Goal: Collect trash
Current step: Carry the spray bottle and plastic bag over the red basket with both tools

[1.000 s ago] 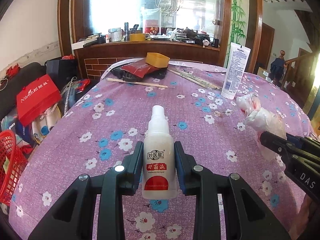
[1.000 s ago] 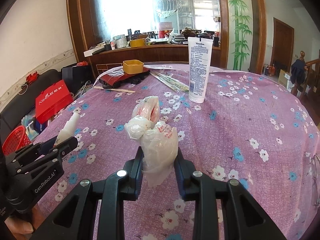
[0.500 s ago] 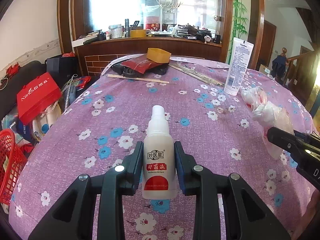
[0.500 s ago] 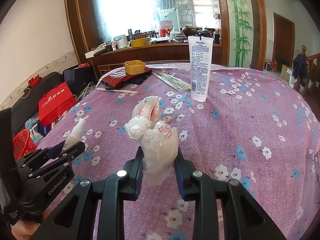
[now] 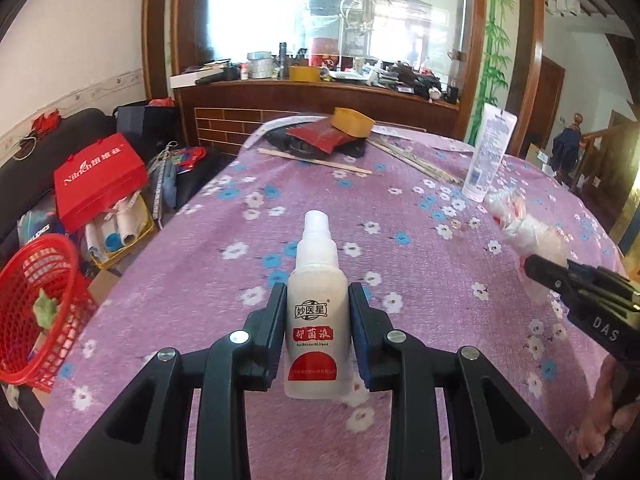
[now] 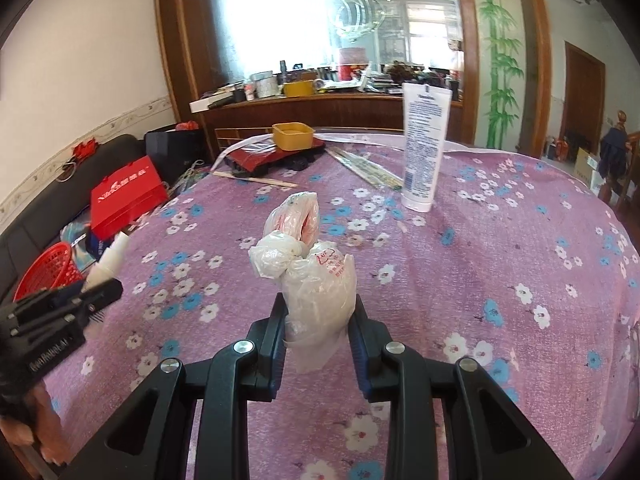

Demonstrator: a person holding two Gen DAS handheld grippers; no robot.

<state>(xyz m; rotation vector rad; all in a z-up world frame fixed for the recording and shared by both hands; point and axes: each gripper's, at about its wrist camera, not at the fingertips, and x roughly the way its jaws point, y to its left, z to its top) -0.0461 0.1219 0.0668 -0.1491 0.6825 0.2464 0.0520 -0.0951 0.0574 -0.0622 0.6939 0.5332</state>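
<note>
Between the black pads of the left gripper [image 5: 318,334] stands a white spray bottle [image 5: 316,320], clamped upright with its long axis pointing away toward the nozzle. Its label carries red Chinese characters I cannot reliably read. Low and to the left of it, off the table's edge, sits the red mesh basket [image 5: 38,312], nearer this hand than the other, so the drop probably goes leftward. To the right, the right gripper [image 6: 318,340] squeezes a knotted plastic bag [image 6: 316,288] over the purple floral tablecloth [image 6: 500,248]. Farther off stands a Vaseline tube [image 6: 424,148]; a red "Nilrich" bag [image 5: 96,176] lies beyond.
</note>
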